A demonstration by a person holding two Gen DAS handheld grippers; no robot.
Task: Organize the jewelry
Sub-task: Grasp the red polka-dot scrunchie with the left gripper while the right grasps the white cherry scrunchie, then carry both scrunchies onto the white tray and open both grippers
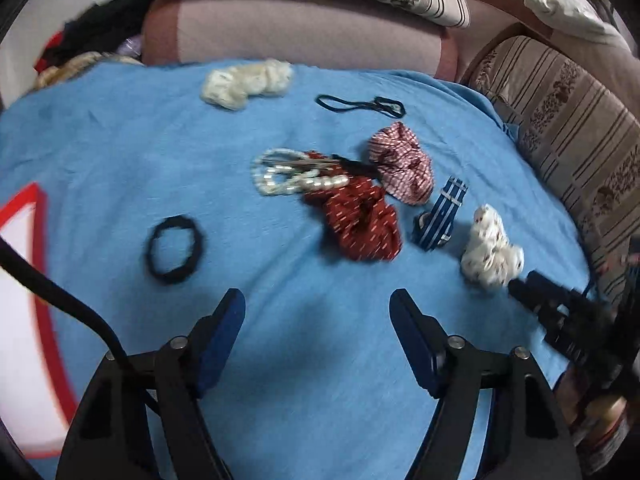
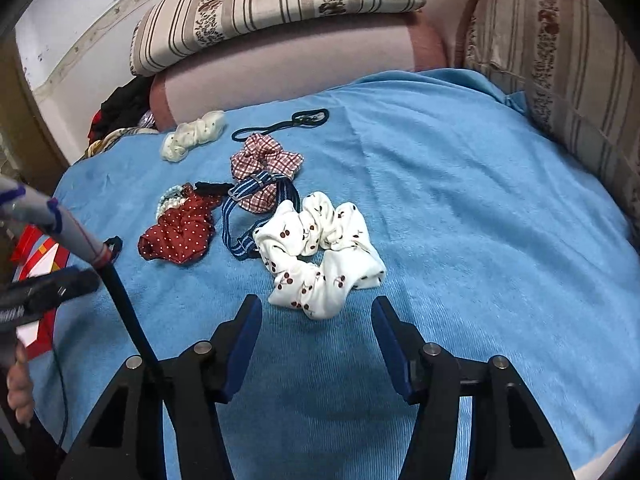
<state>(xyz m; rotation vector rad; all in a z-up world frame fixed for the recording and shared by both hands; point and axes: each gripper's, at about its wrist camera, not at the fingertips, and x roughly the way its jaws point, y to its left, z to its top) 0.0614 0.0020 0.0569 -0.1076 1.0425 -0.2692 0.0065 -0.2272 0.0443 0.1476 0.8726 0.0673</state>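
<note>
Hair accessories and jewelry lie on a blue towel (image 1: pixel 120 136). My left gripper (image 1: pixel 318 300) is open and empty, above bare towel, with a black hair tie (image 1: pixel 174 249) ahead to its left. A pearl bracelet (image 1: pixel 288 178), a dark red dotted scrunchie (image 1: pixel 362 222), a red checked scrunchie (image 1: pixel 400 162) and a blue striped strap (image 1: pixel 442 216) lie further ahead. My right gripper (image 2: pixel 316 308) is open and empty, just in front of a white cherry-print scrunchie (image 2: pixel 320 256), which also shows in the left wrist view (image 1: pixel 490 250).
A cream scrunchie (image 1: pixel 246 82) and a thin black headband (image 1: pixel 360 105) lie at the towel's far side. A red-edged white box (image 1: pixel 20 280) sits at the left. Striped cushions (image 1: pixel 568 128) border the back and right. The towel (image 2: pixel 480 220) stretches to the right.
</note>
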